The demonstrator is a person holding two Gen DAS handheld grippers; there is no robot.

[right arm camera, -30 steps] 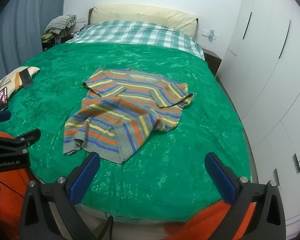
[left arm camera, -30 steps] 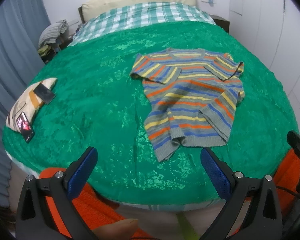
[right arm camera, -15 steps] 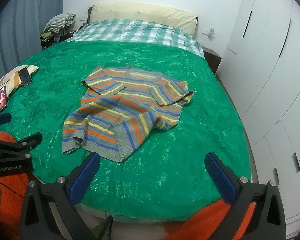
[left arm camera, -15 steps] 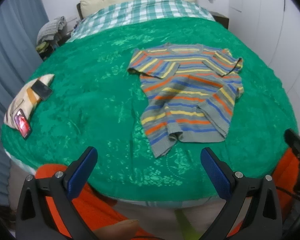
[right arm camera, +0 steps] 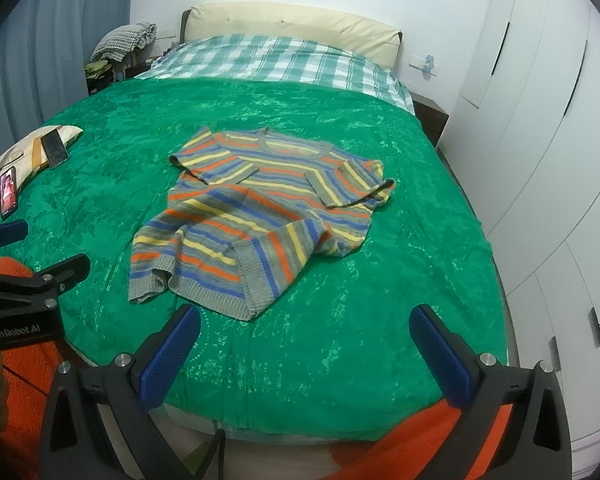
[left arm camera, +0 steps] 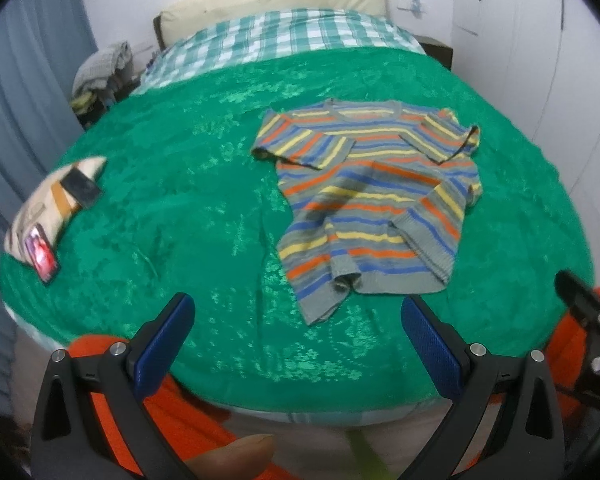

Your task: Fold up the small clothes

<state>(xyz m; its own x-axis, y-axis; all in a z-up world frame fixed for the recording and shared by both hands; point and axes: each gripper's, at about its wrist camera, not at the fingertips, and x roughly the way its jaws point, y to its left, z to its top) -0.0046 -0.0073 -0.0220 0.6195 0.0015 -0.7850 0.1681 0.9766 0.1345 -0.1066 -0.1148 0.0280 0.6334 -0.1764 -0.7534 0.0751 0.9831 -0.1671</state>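
Striped sweater (left arm camera: 374, 196) (right arm camera: 260, 208) lies on a bed covered by a green spread (left arm camera: 204, 184) (right arm camera: 380, 300), its neck pointing toward the headboard and its hem toward the cameras. It is knitted in grey with orange, yellow and blue bands. Both short sleeves are folded inward over the chest. The lower right corner of the hem is turned up over the body, and the lower left corner is bunched and curled. No gripper touches it.

The left hand-held gripper (left arm camera: 298, 330) hovers near the foot of the bed, its blue-padded fingers spread wide with nothing between them. The sweater's hem sits just beyond its fingertips. The right hand-held gripper (right arm camera: 304, 338) is held the same way, spread wide and empty, also short of the hem. In the right wrist view the left one shows at the left edge.

At the left edge of the bed, well apart from the sweater, a small pillow (left arm camera: 40, 204) (right arm camera: 24, 152) carries two phones: a dark one (left arm camera: 82, 188) (right arm camera: 55, 148) and one with a lit screen (left arm camera: 42, 254) (right arm camera: 8, 192). A checked sheet (left arm camera: 276, 40) (right arm camera: 276, 60) covers the head of the bed, in front of a cream headboard (left arm camera: 276, 2) (right arm camera: 296, 28). White wardrobe doors (right arm camera: 540, 120) stand to the right.
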